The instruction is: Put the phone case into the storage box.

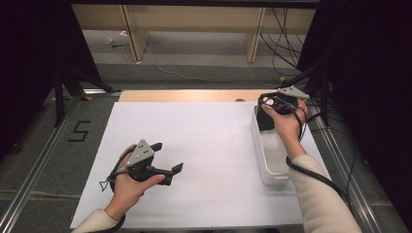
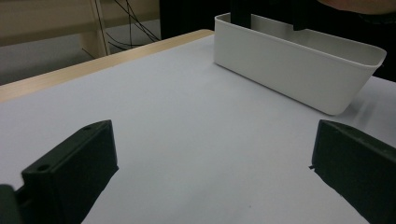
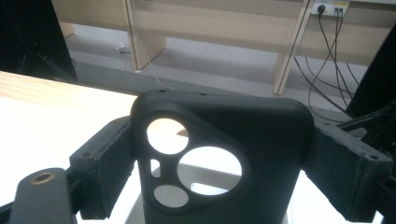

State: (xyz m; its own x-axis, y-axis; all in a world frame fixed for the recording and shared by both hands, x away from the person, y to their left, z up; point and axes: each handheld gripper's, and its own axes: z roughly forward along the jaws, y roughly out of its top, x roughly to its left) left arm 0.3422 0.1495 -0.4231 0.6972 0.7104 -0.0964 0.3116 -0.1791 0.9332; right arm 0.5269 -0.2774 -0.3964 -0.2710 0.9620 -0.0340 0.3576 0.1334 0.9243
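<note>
A white sheet (image 1: 194,145) covers a pale wooden table (image 1: 184,95) whose bare edge shows at the far side. Grey carpeted floor (image 1: 43,160) surrounds it, with a black figure five (image 1: 79,131) marked on it and metal rails (image 1: 29,179) along both sides. Beyond stands light wooden shelving (image 1: 194,24) with upright legs. Black cables (image 1: 282,39) hang there, and a white cord (image 1: 170,73) trails over the floor. Black curtains (image 1: 369,73) darken both sides.

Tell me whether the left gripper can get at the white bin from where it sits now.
Probably yes. The left gripper rests with open jaws, nothing between them, aimed across bare white table toward the white bin. Nothing lies between. The right gripper already holds a black phone case over the bin's far end, so the near end is freer.
</note>
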